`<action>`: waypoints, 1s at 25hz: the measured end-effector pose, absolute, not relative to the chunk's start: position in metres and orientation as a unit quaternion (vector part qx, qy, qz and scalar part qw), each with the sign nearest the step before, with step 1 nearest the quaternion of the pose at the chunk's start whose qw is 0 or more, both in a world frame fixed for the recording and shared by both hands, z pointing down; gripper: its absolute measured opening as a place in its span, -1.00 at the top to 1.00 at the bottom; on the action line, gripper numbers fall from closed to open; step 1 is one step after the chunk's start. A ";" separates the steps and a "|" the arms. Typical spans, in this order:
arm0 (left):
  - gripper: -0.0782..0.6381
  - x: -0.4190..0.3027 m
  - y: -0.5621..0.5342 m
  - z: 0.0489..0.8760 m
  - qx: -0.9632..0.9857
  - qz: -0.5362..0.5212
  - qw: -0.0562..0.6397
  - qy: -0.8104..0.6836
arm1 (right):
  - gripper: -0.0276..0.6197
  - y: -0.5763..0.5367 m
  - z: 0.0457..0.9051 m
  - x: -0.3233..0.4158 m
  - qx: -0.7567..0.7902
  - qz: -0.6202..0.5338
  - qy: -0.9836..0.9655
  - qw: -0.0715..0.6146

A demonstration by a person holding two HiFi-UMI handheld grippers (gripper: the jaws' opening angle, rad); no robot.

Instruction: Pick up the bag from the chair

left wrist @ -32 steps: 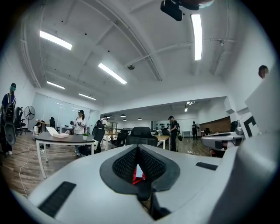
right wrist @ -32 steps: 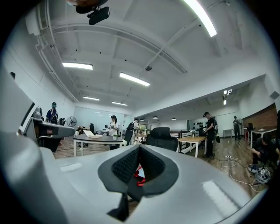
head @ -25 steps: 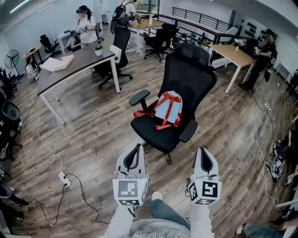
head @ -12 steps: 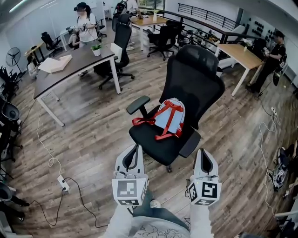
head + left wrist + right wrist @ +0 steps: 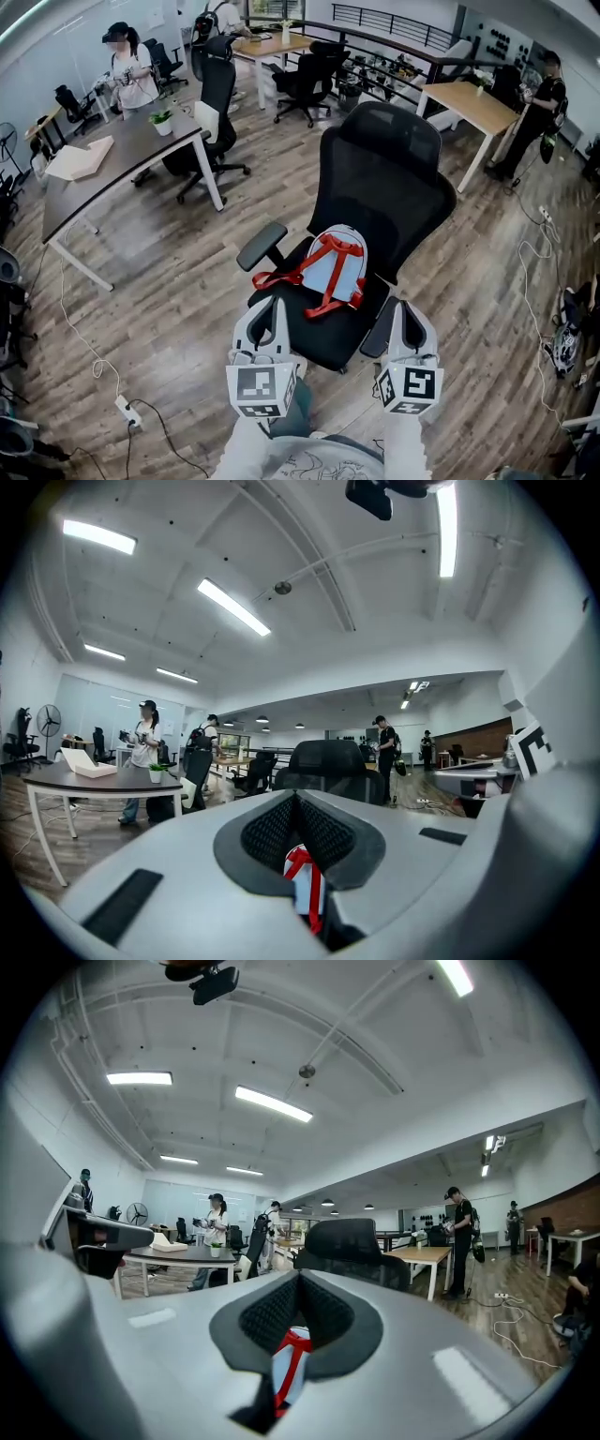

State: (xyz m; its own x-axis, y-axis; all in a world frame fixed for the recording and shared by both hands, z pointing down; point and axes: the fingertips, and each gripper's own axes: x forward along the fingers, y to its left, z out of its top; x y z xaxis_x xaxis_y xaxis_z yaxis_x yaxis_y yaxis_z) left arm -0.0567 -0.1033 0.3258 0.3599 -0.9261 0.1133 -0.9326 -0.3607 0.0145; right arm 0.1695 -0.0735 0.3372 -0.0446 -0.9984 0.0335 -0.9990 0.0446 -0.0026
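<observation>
A small light-blue bag with red straps (image 5: 333,272) lies on the seat of a black office chair (image 5: 384,183), leaning against its backrest. My left gripper (image 5: 276,303) and right gripper (image 5: 405,305) are held side by side just short of the seat's front edge, both shut and holding nothing. In the left gripper view the bag (image 5: 305,885) shows through the notch below the closed tips of the left gripper (image 5: 295,799), with the chair's headrest (image 5: 328,759) behind. The right gripper view shows the bag (image 5: 289,1365) the same way under the right gripper (image 5: 300,1277).
A dark desk (image 5: 112,164) stands at the left with a black chair (image 5: 217,94) beside it. A wooden table (image 5: 467,98) is at the back right. People stand at the far left (image 5: 129,75) and far right (image 5: 544,94). A power strip (image 5: 123,407) with cables lies on the floor.
The chair and bag have come closer and lower in the head view as I moved toward them. Both grippers keep their pose, now near the seat's front edge.
</observation>
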 end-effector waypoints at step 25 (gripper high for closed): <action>0.77 0.008 -0.365 0.448 0.897 0.153 0.103 -0.402 | 0.88 -0.300 0.449 0.179 0.732 0.077 -0.662 0.139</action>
State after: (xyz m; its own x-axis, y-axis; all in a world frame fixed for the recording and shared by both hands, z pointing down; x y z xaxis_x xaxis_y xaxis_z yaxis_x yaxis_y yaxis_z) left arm 0.0078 -0.3647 0.4479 0.6302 -0.6891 0.3577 -0.7524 -0.6558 0.0621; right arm 0.1788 -0.3001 0.4486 0.1112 -0.9484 0.2970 -0.9912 -0.0841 0.1025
